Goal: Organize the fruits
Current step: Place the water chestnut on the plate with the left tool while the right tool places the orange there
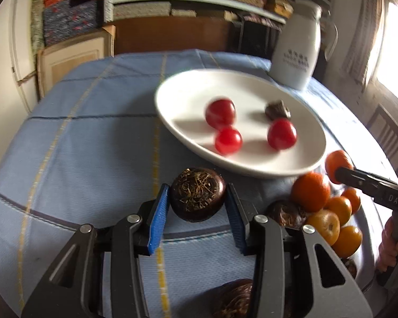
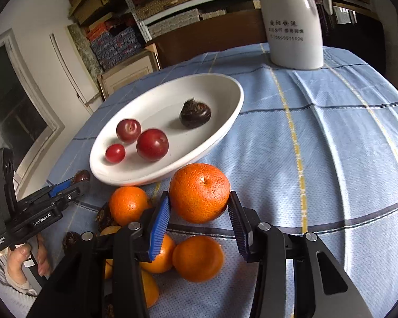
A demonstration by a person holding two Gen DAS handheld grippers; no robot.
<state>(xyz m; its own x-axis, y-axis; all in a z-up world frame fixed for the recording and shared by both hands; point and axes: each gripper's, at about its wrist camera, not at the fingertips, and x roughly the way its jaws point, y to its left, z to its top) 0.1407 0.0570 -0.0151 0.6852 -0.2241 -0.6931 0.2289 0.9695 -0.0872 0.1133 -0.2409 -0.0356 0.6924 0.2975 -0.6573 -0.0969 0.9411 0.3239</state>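
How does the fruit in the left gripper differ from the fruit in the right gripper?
The water chestnut in the left gripper is dark brown, flattened, with dry fibres on top; the orange in the right gripper is bright, round, with dimpled skin. The orange looks larger. Both sit between blue pads, short of the white plate.

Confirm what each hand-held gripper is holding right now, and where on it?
Left hand-held gripper clamps a water chestnut by its opposite sides. Right hand-held gripper pinches an orange across its lower sides.
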